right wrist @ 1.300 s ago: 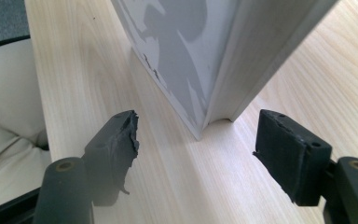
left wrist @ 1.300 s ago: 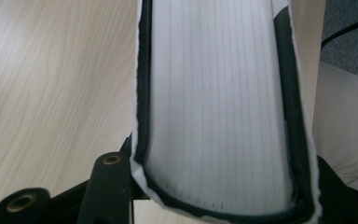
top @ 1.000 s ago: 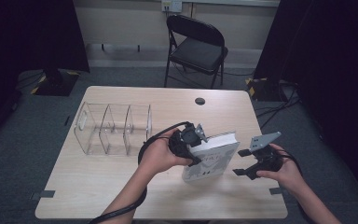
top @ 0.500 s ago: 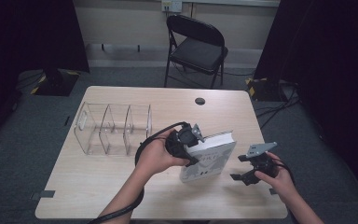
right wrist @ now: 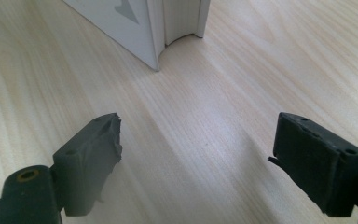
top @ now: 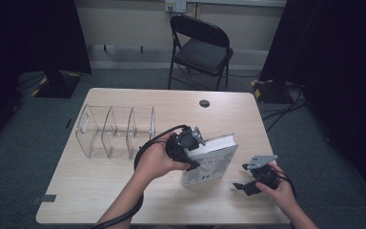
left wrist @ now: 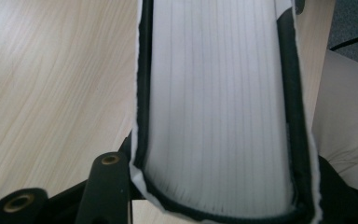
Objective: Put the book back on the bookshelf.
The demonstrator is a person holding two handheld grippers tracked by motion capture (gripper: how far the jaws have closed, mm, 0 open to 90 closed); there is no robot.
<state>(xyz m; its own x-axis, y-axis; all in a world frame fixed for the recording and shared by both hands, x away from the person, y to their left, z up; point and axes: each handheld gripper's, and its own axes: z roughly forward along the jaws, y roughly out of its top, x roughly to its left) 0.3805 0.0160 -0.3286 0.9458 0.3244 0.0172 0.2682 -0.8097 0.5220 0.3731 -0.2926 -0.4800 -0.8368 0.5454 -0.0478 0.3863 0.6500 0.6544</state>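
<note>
A thick white book [top: 209, 160] stands tilted on its edge on the wooden table [top: 100, 191], right of the middle. My left gripper [top: 193, 152] is shut on its upper left corner; in the left gripper view the page block [left wrist: 214, 93] sits between the two black jaws. My right gripper [top: 240, 177] hovers low over the table just right of the book, apart from it. Its jaws have just been opening and stand wide with nothing between them [right wrist: 198, 140]. The book's bottom corner [right wrist: 168, 18] lies ahead of it.
A clear plastic organizer [top: 114, 131] with three compartments stands at the table's left. A small black disc [top: 204, 103] lies near the far edge. A black folding chair [top: 200, 45] stands behind the table. A cable loops from the left gripper.
My right gripper has sunk toward the table at the book's right and its jaws have spread. The left gripper and the book have stayed put.
</note>
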